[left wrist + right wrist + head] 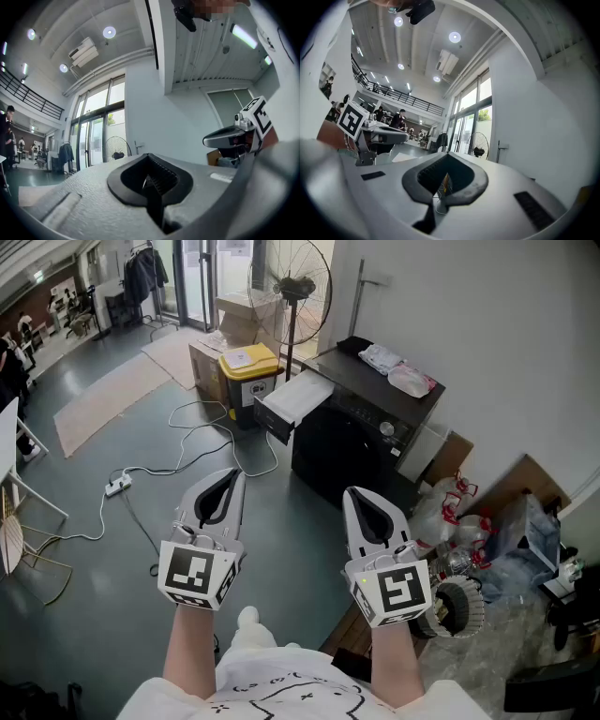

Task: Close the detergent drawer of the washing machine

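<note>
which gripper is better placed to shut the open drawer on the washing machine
Probably left: the shut left gripper is nearer the open white detergent drawer, in line with its front; the right gripper faces the black washing machine.

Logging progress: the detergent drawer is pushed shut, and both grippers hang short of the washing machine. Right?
No: the head view shows the detergent drawer pulled out of the washing machine. The left gripper and right gripper do hang short of it.

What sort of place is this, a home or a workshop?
Probably a big workshop or lab hall, not a home: a washer with its drawer pulled out stands by cardboard boxes, a cable trails across the bare floor, and a balcony railing runs under a high ceiling.
</note>
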The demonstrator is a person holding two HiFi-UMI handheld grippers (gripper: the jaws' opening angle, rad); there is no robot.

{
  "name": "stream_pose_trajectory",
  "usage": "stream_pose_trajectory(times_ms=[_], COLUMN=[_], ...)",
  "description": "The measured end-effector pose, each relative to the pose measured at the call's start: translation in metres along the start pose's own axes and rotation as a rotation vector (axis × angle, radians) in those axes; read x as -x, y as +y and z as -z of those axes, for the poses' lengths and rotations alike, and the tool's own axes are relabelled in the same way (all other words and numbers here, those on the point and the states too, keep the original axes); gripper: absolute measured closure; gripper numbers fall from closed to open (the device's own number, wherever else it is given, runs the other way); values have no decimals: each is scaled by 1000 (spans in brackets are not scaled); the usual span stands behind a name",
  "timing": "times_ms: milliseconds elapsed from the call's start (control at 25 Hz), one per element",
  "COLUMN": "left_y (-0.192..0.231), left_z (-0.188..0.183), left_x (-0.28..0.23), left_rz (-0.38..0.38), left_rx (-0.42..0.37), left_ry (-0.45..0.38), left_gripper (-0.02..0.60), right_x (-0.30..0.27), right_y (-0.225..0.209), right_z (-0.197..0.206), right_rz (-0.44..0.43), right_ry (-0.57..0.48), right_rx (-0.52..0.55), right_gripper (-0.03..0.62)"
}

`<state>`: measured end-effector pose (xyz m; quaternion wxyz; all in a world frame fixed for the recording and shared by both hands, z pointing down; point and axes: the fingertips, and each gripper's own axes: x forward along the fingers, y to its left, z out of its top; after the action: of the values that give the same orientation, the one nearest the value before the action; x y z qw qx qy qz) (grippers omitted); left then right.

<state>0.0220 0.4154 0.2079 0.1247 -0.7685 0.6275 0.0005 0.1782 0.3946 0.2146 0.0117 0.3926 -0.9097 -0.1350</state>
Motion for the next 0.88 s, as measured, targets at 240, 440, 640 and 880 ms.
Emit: stream_pose_trajectory(times_ms=[240,440,640,880], left_y=[-25,-22,-16,-2], left_z=[-8,-3,4,20], left_x=[14,12,0,-23], left_rz=[31,20,49,93], left_rx=[0,-1,25,101], left_ry=[-24,-14,-16,4], left_gripper=[566,565,565,297], right_x=[23,23,12,-12], right_y=[-2,-2,-5,-19], right_z=[0,6,12,14], right_rz=[0,-9,-12,9], right_ry=[-7,4,13,5], right_rx=[1,4,24,11], right_gripper=[594,594,594,592])
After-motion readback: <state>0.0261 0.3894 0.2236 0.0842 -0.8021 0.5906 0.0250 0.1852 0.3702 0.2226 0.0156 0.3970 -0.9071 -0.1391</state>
